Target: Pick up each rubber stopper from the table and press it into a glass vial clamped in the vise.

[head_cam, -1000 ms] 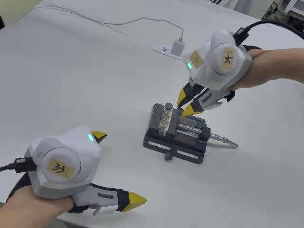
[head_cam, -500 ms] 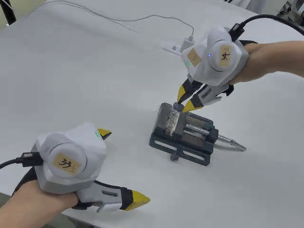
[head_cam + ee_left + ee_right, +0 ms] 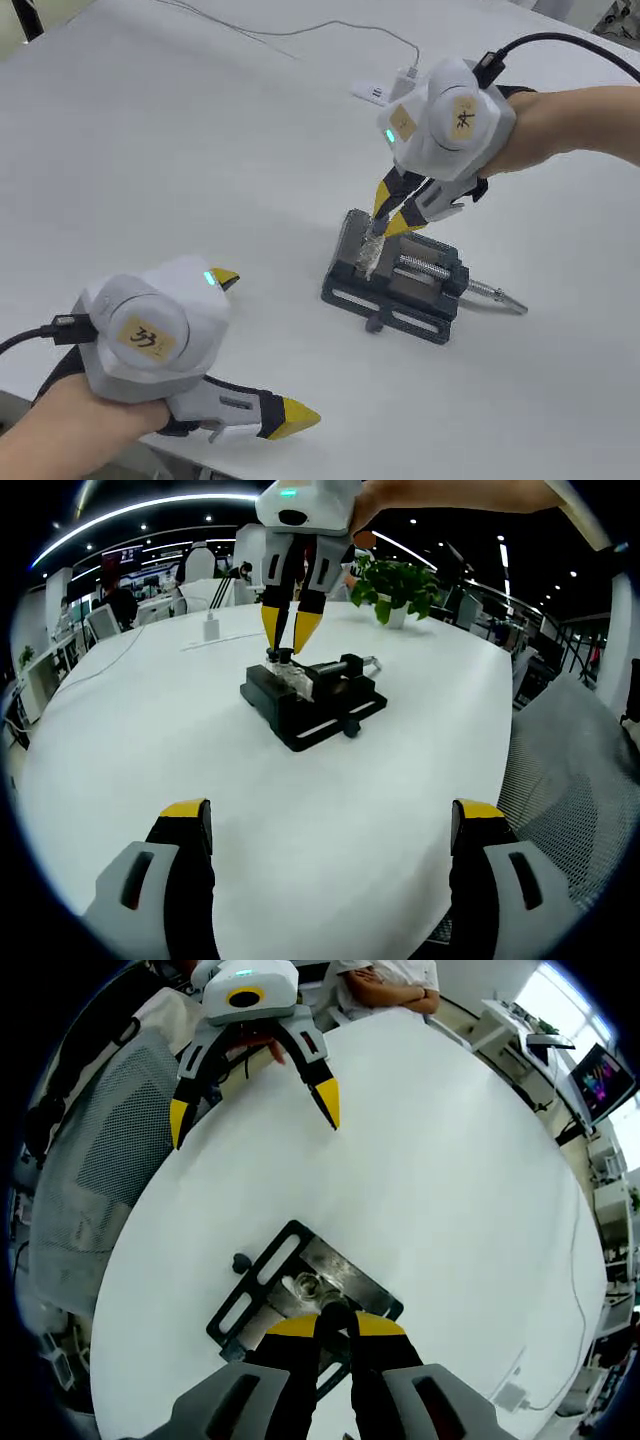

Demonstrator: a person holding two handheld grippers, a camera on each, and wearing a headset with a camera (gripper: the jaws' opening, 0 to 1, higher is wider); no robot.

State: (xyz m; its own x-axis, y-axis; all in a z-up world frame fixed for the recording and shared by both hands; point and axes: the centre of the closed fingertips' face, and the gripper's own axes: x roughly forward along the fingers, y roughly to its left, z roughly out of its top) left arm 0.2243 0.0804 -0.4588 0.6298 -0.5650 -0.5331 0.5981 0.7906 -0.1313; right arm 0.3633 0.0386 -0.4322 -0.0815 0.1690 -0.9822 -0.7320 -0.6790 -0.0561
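Head view: the right gripper (image 3: 381, 229) hangs over the vise (image 3: 420, 295) at the far right of the desk (image 3: 200, 150), pointing down at the top of the vial (image 3: 367, 258). The left gripper (image 3: 262, 345) is near left, well apart, with fingers wide apart.

Left gripper view: the vial stands upright with the stopper (image 3: 283, 657) at its mouth, and there is open desk around it.

Right gripper view: the fingers are clamped on the stopper. The push should go straight down.
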